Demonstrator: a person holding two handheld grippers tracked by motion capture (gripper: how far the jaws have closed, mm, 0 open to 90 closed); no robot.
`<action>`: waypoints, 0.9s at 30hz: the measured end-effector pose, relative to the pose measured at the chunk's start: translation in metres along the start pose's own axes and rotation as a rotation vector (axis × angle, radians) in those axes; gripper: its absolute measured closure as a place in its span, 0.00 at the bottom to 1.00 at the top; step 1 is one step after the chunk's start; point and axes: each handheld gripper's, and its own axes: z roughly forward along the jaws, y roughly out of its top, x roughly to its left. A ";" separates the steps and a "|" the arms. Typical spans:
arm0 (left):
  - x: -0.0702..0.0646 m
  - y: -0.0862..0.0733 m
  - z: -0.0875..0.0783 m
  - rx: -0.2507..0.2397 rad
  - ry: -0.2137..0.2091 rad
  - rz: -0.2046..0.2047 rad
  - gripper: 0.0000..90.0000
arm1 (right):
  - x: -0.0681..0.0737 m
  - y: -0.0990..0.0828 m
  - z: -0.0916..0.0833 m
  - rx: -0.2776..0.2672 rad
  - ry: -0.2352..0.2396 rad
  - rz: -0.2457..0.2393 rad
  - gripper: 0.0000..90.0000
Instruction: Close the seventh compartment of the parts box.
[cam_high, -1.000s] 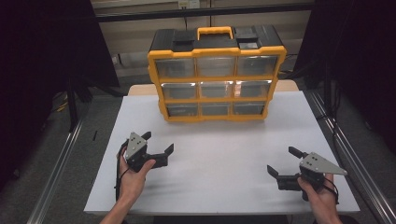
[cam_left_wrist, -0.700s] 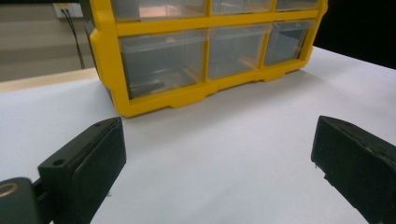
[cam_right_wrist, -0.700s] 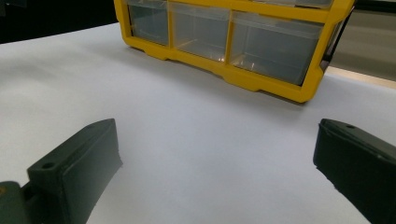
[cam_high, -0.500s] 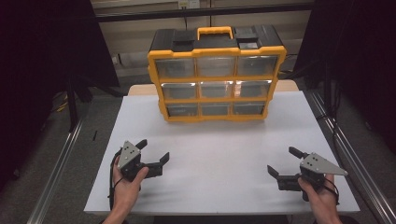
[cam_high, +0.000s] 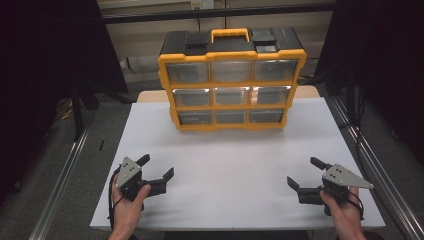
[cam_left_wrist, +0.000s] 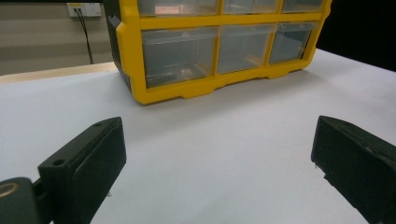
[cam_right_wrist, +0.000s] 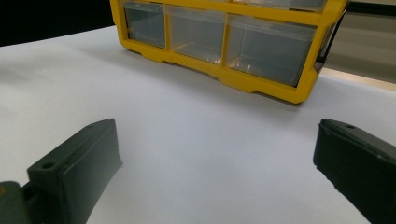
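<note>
Organizer (cam_high: 231, 80) looks bulky, rigid, likely heavy — grab orange top handle (cam_high: 229, 34); left gripper (cam_high: 157, 171), right gripper (cam_high: 302, 173) both spread wide, empty.

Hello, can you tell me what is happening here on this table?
A person sits at a white table with a gripper in each hand. The left gripper and the right gripper both rest low near the front edge, jaws open and empty. Both point toward a yellow drawer cabinet standing at the far side, apart from them. All its clear drawers appear closed. Nothing is being gripped yet.
</note>
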 end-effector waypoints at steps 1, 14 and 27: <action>0.001 -0.001 -0.002 -0.003 0.008 0.002 0.04 | 0.000 0.000 0.000 0.001 0.001 -0.002 0.00; 0.005 -0.013 -0.018 0.026 0.024 0.022 0.03 | -0.001 0.000 0.001 -0.002 -0.004 0.007 0.00; 0.003 -0.015 -0.029 0.030 0.030 0.023 0.03 | -0.002 -0.001 0.000 0.002 -0.016 0.011 0.00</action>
